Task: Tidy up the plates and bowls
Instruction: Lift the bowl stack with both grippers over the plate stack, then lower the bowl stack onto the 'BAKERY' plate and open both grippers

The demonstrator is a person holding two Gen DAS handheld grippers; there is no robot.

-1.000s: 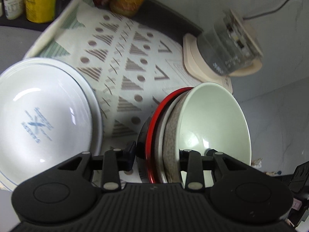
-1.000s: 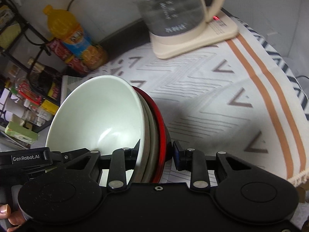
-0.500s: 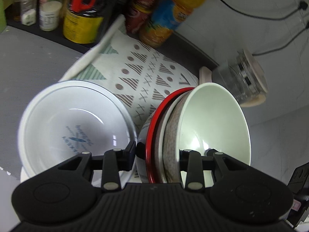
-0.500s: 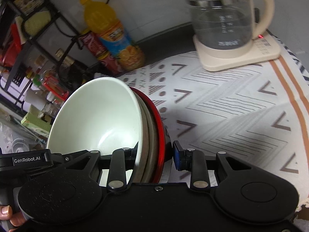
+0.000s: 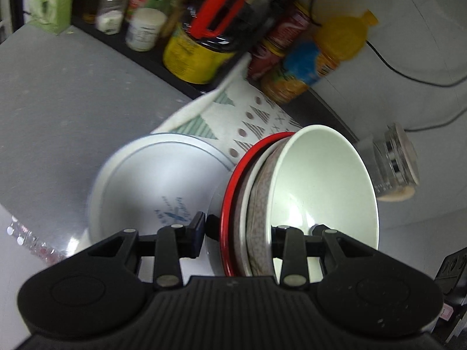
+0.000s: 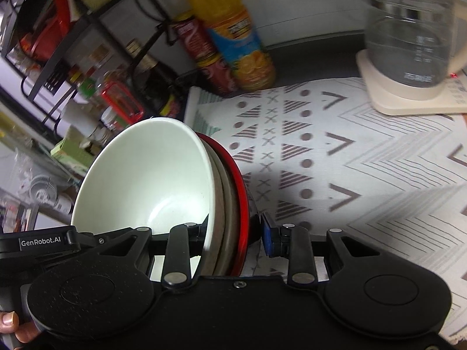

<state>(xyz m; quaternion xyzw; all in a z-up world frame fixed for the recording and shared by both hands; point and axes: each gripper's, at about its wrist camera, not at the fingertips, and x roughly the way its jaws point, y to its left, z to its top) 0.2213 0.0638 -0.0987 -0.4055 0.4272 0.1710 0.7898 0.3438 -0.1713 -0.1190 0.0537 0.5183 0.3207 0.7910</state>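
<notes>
White lettering reading "GenRobot.AI" sits on a black gripper body point(image 6: 41, 242) at the near left edge of the right wrist view. A blue printed mark with lines of small lettering lies in the bottom of a white bowl point(image 5: 151, 186) at near left in the left wrist view, too blurred to read. Pale markings on the glass kettle point(image 6: 408, 35) at far right, and the bottle labels point(image 6: 233, 40) at the far middle, are also too blurred to read.
</notes>
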